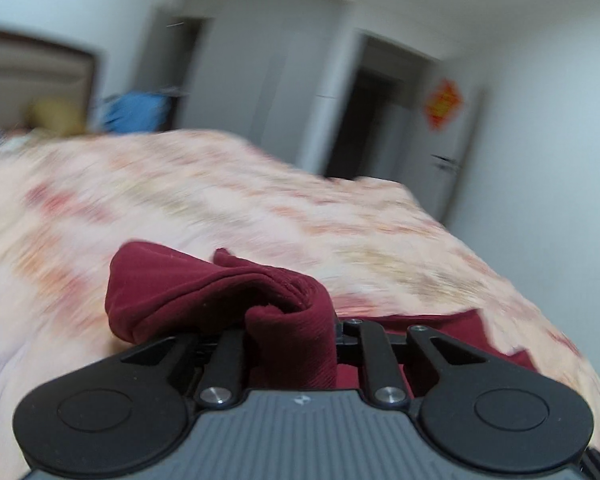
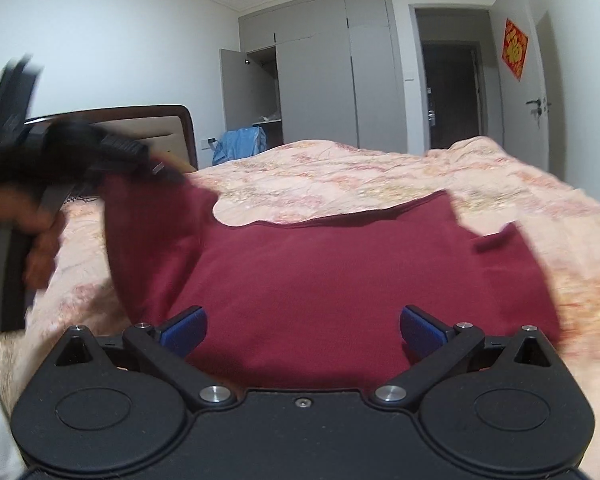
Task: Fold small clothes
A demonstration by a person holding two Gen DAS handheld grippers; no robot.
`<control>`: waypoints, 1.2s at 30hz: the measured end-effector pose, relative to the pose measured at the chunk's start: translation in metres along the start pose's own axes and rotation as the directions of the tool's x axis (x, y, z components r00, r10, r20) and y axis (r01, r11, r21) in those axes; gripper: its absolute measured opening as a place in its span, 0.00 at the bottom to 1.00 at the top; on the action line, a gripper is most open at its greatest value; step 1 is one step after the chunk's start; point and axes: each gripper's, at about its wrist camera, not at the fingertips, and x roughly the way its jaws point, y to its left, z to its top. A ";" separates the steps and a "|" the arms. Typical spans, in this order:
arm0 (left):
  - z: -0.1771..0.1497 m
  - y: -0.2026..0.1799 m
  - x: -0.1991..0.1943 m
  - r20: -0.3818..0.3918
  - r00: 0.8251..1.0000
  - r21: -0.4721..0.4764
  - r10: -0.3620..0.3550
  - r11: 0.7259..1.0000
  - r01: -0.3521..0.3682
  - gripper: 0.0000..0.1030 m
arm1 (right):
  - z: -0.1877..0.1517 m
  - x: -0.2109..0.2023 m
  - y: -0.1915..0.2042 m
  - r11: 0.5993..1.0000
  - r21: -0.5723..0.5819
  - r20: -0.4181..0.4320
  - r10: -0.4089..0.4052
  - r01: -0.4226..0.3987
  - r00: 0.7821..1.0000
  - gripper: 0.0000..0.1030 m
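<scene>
**A:** Which fold step is this? I count one dark red garment (image 2: 340,280), lying on the floral bedspread (image 2: 340,176).

**B:** First fold, I'd say. The left gripper (image 1: 292,320) is clamped on a bunched edge and lifts that side off the bed. The right gripper (image 2: 302,322) hovers over the near hem, jaws wide apart, holding nothing.

**A:** Next?

**B:** Probably carry that edge across and lay it flat. Two grippers, one garment, one bed.
</scene>
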 end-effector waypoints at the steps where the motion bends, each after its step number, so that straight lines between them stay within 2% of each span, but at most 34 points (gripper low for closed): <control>1: 0.005 -0.016 0.005 -0.014 0.999 0.041 -0.041 0.998 0.041 0.18 | -0.001 -0.009 -0.004 1.000 -0.010 -0.002 -0.018 0.018 1.000 1.00; 3: 0.010 -0.053 0.014 -0.042 0.993 0.130 -0.111 0.985 0.116 0.18 | -0.006 -0.028 -0.014 0.998 -0.027 -0.006 -0.058 0.057 0.998 1.00; 5: 0.008 -0.092 0.023 -0.083 0.981 0.234 -0.174 0.954 0.189 0.18 | -0.012 -0.044 -0.025 0.994 -0.038 -0.020 -0.106 0.105 0.994 1.00; 8: -0.015 -0.149 0.033 -0.181 0.953 0.383 -0.242 0.875 0.295 0.18 | -0.026 -0.062 -0.038 0.982 -0.054 -0.058 -0.182 0.179 0.982 1.00; 10: -0.037 -0.179 0.040 -0.257 0.933 0.453 -0.250 0.822 0.345 0.18 | -0.034 -0.072 -0.046 0.976 -0.048 -0.087 -0.216 0.213 0.972 1.00; 12: -0.058 -0.195 0.045 -0.312 0.919 0.479 -0.241 0.795 0.371 0.20 | -0.041 -0.078 -0.051 0.971 -0.034 -0.108 -0.237 0.235 0.965 1.00; 14: -0.072 -0.195 0.047 -0.332 0.909 0.463 -0.251 0.797 0.389 0.28 | -0.049 -0.086 -0.054 0.967 -0.027 -0.126 -0.254 0.252 0.959 1.00; 16: -0.075 -0.190 0.048 -0.349 0.890 0.413 -0.293 0.805 0.427 0.43 | -0.055 -0.090 -0.054 0.964 -0.032 -0.141 -0.267 0.265 0.953 1.00; 18: -0.074 -0.184 0.047 -0.361 0.875 0.368 -0.323 0.812 0.452 0.45 | -0.058 -0.093 -0.057 0.961 -0.040 -0.154 -0.275 0.272 0.949 1.00; 20: -0.071 -0.175 0.044 -0.364 0.867 0.347 -0.341 0.814 0.466 0.47 | -0.060 -0.095 -0.059 0.961 -0.039 -0.159 -0.276 0.273 0.948 1.00; 21: -0.069 -0.173 0.043 -0.367 0.859 0.332 -0.358 0.812 0.480 0.51 | -0.060 -0.096 -0.058 0.961 -0.038 -0.157 -0.278 0.275 0.948 1.00; 24: -0.062 -0.168 0.043 -0.386 0.814 0.269 -0.433 0.791 0.549 0.77 | -0.060 -0.096 -0.057 0.957 -0.041 -0.150 -0.292 0.289 0.945 0.99; 26: -0.062 -0.168 0.039 -0.411 0.784 0.250 -0.465 0.770 0.587 0.79 | -0.060 -0.095 -0.057 0.951 -0.045 -0.147 -0.308 0.304 0.940 0.99; 27: -0.062 -0.167 0.037 -0.413 0.778 0.250 -0.474 0.763 0.597 0.79 | -0.059 -0.095 -0.058 0.950 -0.046 -0.150 -0.312 0.309 0.938 0.99; 29: -0.062 -0.164 0.030 -0.408 0.777 0.246 -0.480 0.761 0.600 0.81 | -0.058 -0.097 -0.058 0.948 -0.049 -0.150 -0.319 0.315 0.936 0.99; 32: -0.056 -0.144 0.019 -0.379 0.790 0.198 -0.482 0.791 0.578 0.89 | -0.057 -0.100 -0.060 0.943 -0.045 -0.146 -0.334 0.331 0.931 0.99; 34: -0.051 -0.126 0.011 -0.346 0.812 0.158 -0.469 0.824 0.543 0.94 | -0.054 -0.099 -0.062 0.940 -0.026 -0.133 -0.341 0.341 0.931 0.99; 36: -0.044 -0.106 0.000 -0.301 0.848 0.119 -0.436 0.865 0.487 0.98 | -0.048 -0.098 -0.065 0.940 0.017 -0.101 -0.337 0.340 0.936 0.99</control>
